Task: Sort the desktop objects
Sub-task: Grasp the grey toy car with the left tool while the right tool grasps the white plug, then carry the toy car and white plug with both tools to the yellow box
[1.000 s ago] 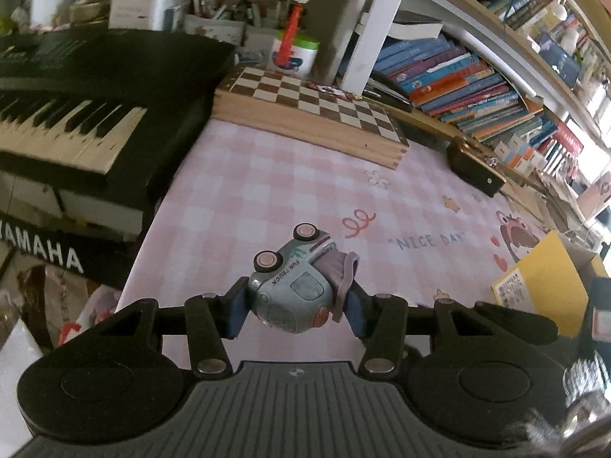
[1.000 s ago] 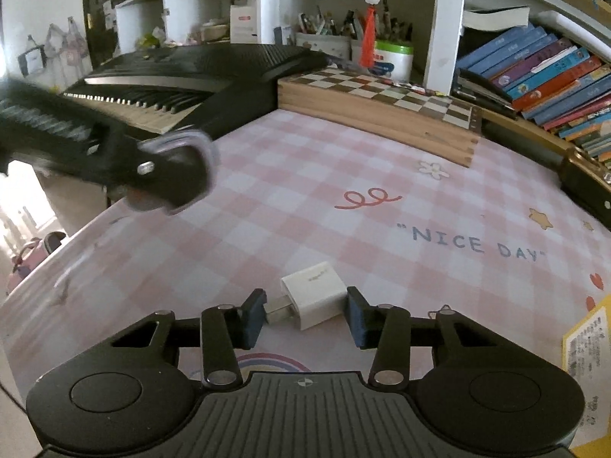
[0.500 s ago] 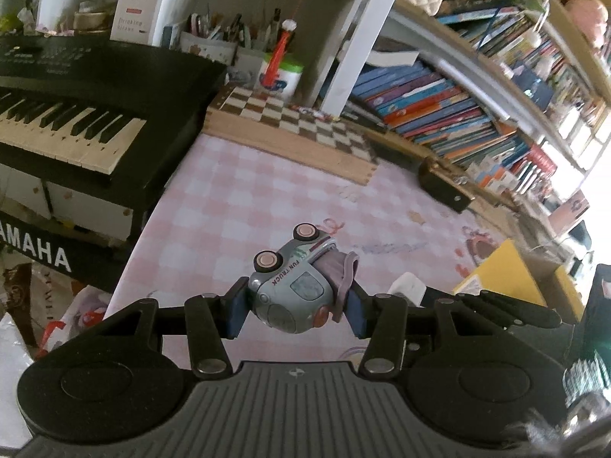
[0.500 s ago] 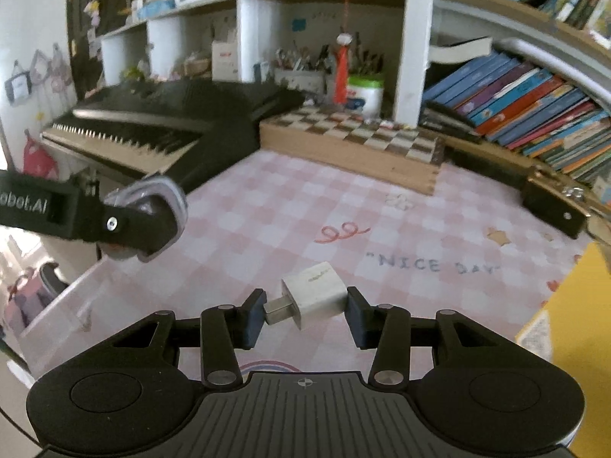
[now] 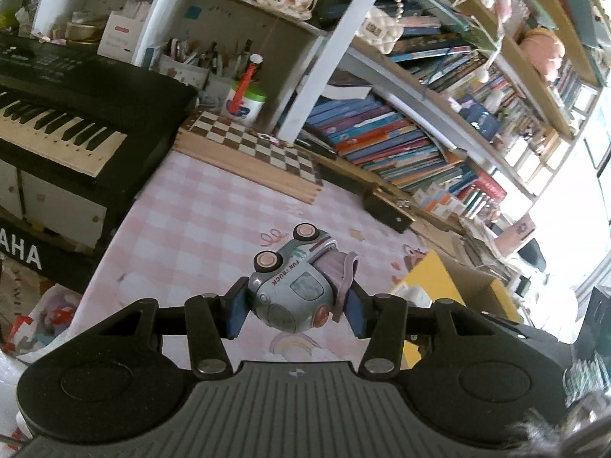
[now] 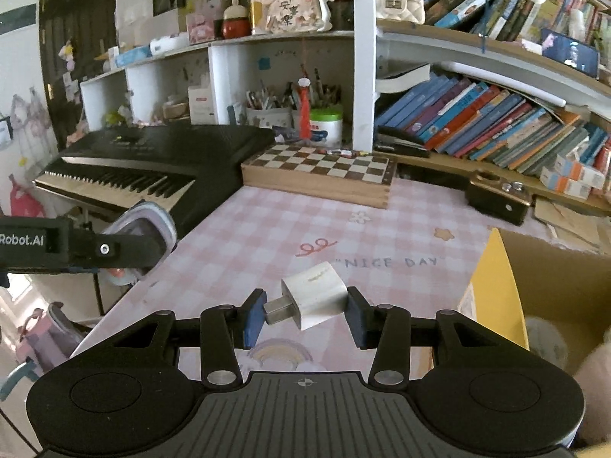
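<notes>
In the left wrist view my left gripper (image 5: 296,311) is shut on a grey-blue toy truck (image 5: 294,286) with pink wheels, held on its side above the pink checked mat (image 5: 198,225). My right gripper (image 6: 305,315) is shut on a white USB charger plug (image 6: 315,299), its metal connector pressed against the left pad, lifted clear of the mat (image 6: 290,221). The left gripper with the toy truck (image 6: 143,229) also shows at the left edge of the right wrist view. A yellow cardboard box (image 6: 534,290) stands open at the right, close to the right gripper.
A black keyboard (image 6: 152,168) lies along the left side. A wooden chessboard box (image 6: 320,175) sits at the back of the mat, with a small dark box (image 6: 496,198) to its right. Shelves of books (image 6: 477,122) and pen cups (image 6: 267,110) rise behind.
Both grippers have risen from the mat with the truck and the charger still held. The yellow box has come into view at the right in both views.
</notes>
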